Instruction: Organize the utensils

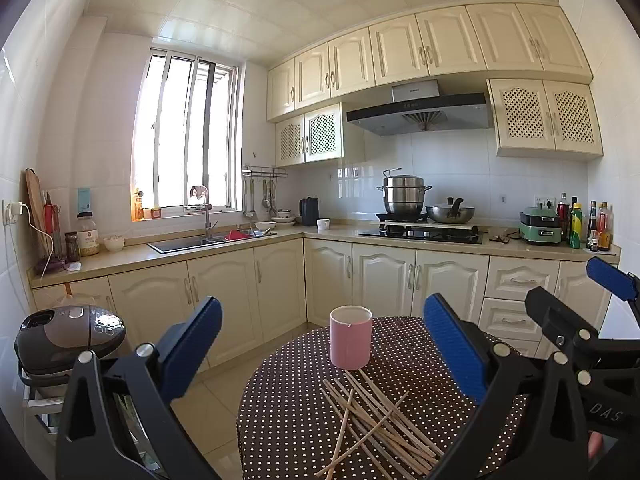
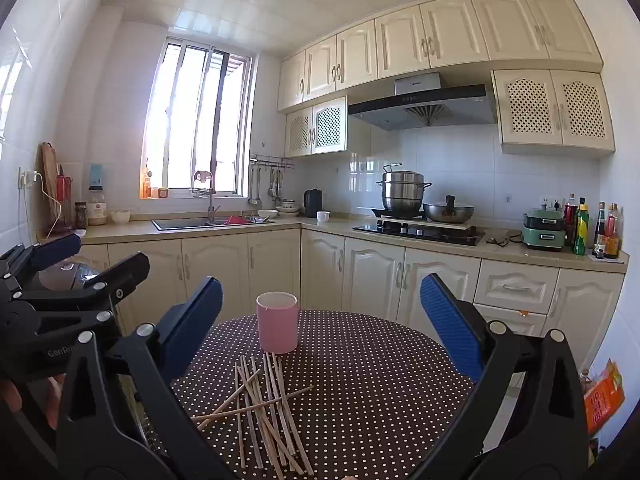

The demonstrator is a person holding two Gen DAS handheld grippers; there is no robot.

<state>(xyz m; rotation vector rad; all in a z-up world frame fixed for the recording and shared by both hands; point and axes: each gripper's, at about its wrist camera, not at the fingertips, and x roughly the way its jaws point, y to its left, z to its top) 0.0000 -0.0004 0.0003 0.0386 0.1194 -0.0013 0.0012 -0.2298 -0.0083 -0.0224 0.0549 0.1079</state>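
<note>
The left gripper is hovering above the near edge of the round bench with its blue fingers spread wide and gripping nothing. The right gripper is hanging beside it, its fingers likewise standing wide apart and empty.

On the dotted cloth, the pink cup is standing upright toward the 12 o'clock side of the bench. The chopsticks are lying loose in a criss-crossed heap just at the cup's 6 o'clock side, the far tips nearly reaching its base, none of them inside it. In the right wrist view the cup is sitting at 11 o'clock from the bench's middle, with the chopsticks fanning toward 6 o'clock.

A rice cooker is sitting at 9 o'clock of the bench, and a steel pot is resting on the stove far off at 12 o'clock.
</note>
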